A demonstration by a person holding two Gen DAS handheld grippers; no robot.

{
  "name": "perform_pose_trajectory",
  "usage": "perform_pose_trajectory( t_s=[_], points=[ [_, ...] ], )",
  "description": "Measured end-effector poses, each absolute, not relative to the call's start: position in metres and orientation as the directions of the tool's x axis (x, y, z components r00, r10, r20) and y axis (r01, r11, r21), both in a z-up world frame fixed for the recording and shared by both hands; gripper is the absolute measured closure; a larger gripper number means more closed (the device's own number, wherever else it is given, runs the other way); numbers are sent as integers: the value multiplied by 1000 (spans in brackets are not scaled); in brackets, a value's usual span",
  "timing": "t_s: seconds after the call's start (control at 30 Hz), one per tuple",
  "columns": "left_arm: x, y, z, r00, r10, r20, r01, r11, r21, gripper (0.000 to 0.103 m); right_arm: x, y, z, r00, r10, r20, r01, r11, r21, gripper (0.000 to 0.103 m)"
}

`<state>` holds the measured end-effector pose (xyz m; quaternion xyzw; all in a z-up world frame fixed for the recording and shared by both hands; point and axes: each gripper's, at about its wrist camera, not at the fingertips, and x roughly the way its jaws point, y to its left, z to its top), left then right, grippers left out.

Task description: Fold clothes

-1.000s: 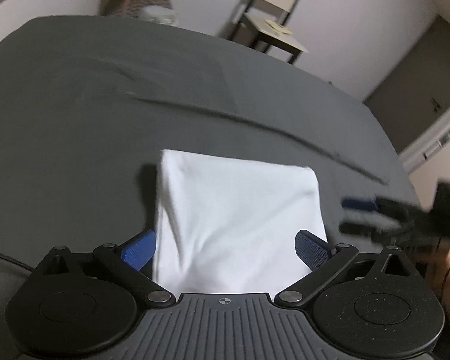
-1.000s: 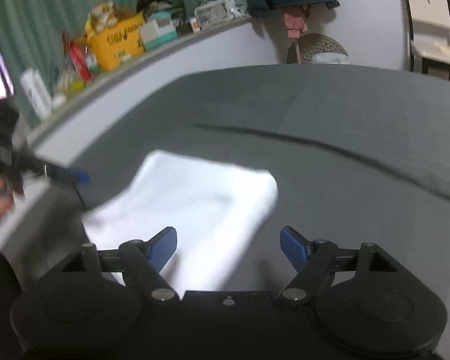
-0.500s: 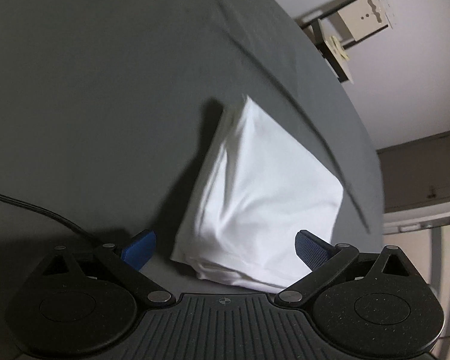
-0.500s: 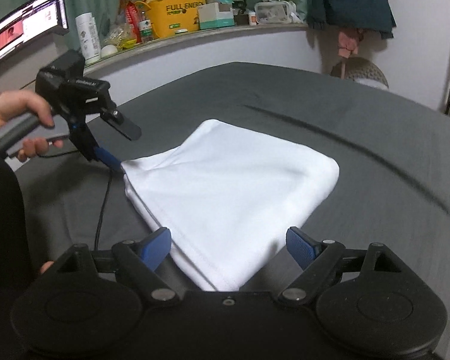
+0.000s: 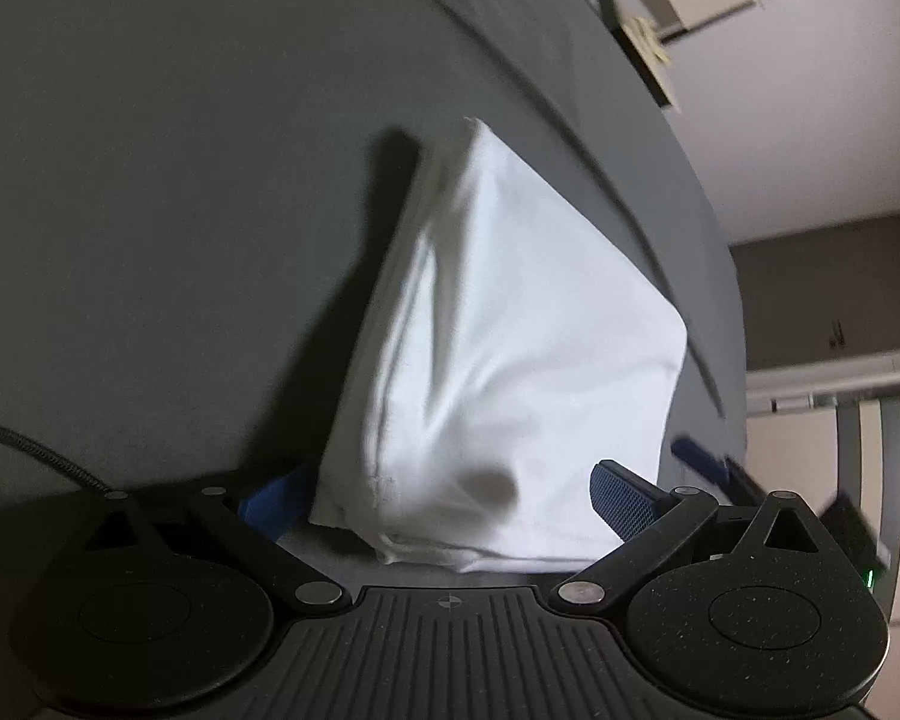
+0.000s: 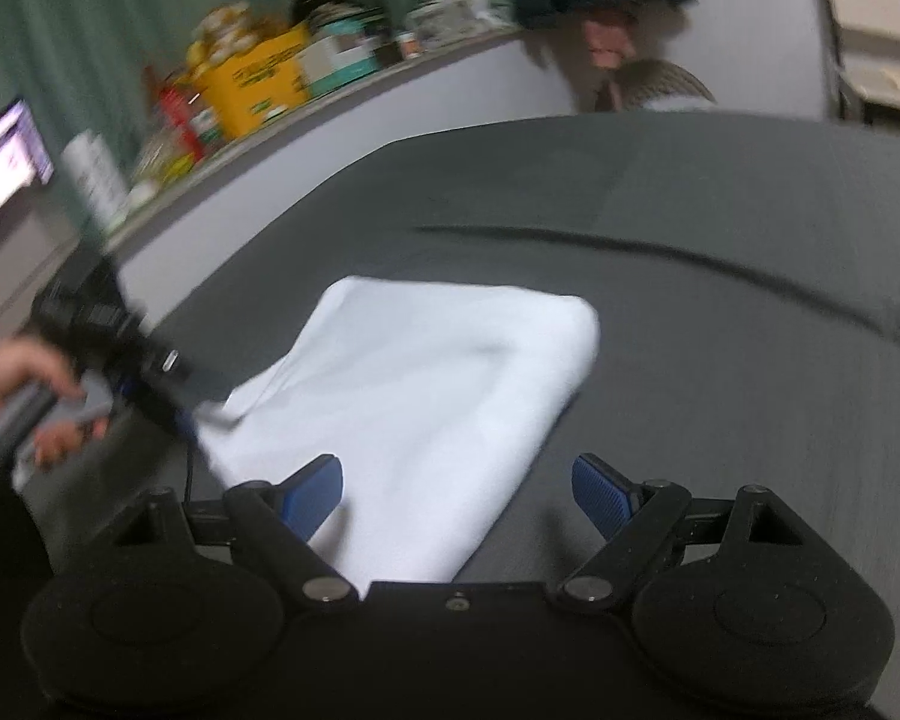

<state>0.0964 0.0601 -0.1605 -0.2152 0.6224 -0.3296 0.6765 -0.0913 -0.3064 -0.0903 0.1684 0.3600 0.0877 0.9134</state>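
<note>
Folded white cotton garment (image 5: 510,372) lies on the dark grey bed sheet (image 5: 180,180). Left gripper (image 5: 444,495) wide open, empty, straddling the near corner; long axis runs toward 1 o'clock. Right gripper (image 6: 456,489) also wide open, empty, garment at 11 o'clock. Left looks nearer.

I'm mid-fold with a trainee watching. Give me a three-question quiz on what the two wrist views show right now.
1. True or false: the white cloth lies folded on the dark grey sheet.
2. How do the jaws of the right gripper stand: A) spread wide, B) clamped on the cloth, C) out of view?
3. Fill in: in the right wrist view, the left gripper reaches the cloth at its near-____ corner.

Key
1. True; it is a compact, layered rectangle.
2. A; the blue fingers are apart.
3. Left; the left gripper's own view shows its jaws wide too, either side of that corner.
</note>
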Motion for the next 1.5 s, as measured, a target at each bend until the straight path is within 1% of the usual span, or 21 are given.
perform_pose_trajectory(
  t_s=[0.2, 0.33, 0.5, 0.57, 0.63, 0.67, 0.7, 0.73, 0.77, 0.8, 0.83, 0.87, 0.9, 1.03, 1.1, 1.13, 1.17, 1.23, 1.3, 1.5],
  points=[
    [100, 52, -159, -29, -723, -690, 196, 673, -713, 2, -76, -334, -98, 732, 303, -610, 48, 871, 490, 20],
    [103, 47, -160, -37, -715, -698, 229, 674, -703, 2, -60, -346, -108, 718, 326, -614, 83, 837, 541, 23],
    [105, 39, -154, -27, -687, -726, 290, 690, -663, 3, -42, -355, -123, 685, 367, -629, 114, 800, 590, 24],
    [107, 37, -151, -26, -672, -740, 305, 700, -646, 3, -36, -358, -130, 670, 395, -628, 123, 776, 619, 27],
    [108, 35, -148, -18, -657, -754, 321, 710, -626, 4, -32, -363, -139, 669, 441, -599, 134, 720, 681, 28],
    [108, 34, -146, -8, -640, -768, 332, 723, -606, 7, -30, -366, -143, 671, 462, -580, 137, 691, 710, 28],
    [108, 33, -144, 2, -623, -782, 342, 736, -585, 17, -28, -368, -147, 673, 482, -560, 140, 661, 737, 29],
    [108, 33, -141, 13, -606, -795, 352, 747, -564, 26, -25, -369, -149, 673, 492, -553, 142, 647, 749, 33],
    [108, 33, -139, 24, -591, -806, 358, 758, -545, 44, -23, -367, -151, 672, 502, -544, 137, 638, 758, 37],
    [109, 34, -138, 27, -584, -812, 360, 763, -537, 60, -21, -366, -153, 671, 512, -536, 133, 628, 767, 46],
    [109, 34, -140, 8, -603, -797, 345, 750, -564, 60, -19, -365, -155, 670, 522, -528, 129, 619, 775, 47],
    [107, 31, -141, 12, -595, -803, 349, 755, -554, 61, -18, -364, -158, 671, 521, -528, 136, 614, 778, 47],
    [105, 28, -141, 18, -587, -809, 357, 760, -543, 63, -20, -363, -159, 676, 518, -524, 131, 615, 778, 48],
    [100, 23, -132, 52, -549, -834, 407, 775, -484, 71, -24, -363, -157, 693, 501, -518, 117, 631, 767, 63],
    [95, 19, -123, 74, -520, -851, 454, 777, -436, 76, -25, -361, -153, 704, 493, -512, 109, 638, 763, 66],
    [92, 15, -117, 90, -501, -861, 486, 776, -402, 77, -27, -361, -150, 711, 488, -507, 104, 640, 761, 68],
    [88, 10, -109, 109, -479, -871, 525, 771, -359, 78, -29, -361, -146, 719, 485, -499, 98, 639, 763, 69],
    [83, 8, -97, 136, -464, -875, 577, 755, -311, 78, -33, -361, -138, 734, 476, -484, 90, 638, 764, 70],
    [77, -1, -83, 162, -482, -861, 610, 735, -297, 78, -38, -367, -129, 753, 452, -478, 96, 643, 760, 70],
    [68, -44, -51, 226, -577, -785, 664, 681, -309, 78, -60, -416, -94, 812, 353, -465, 135, 661, 738, 70]
  ],
)
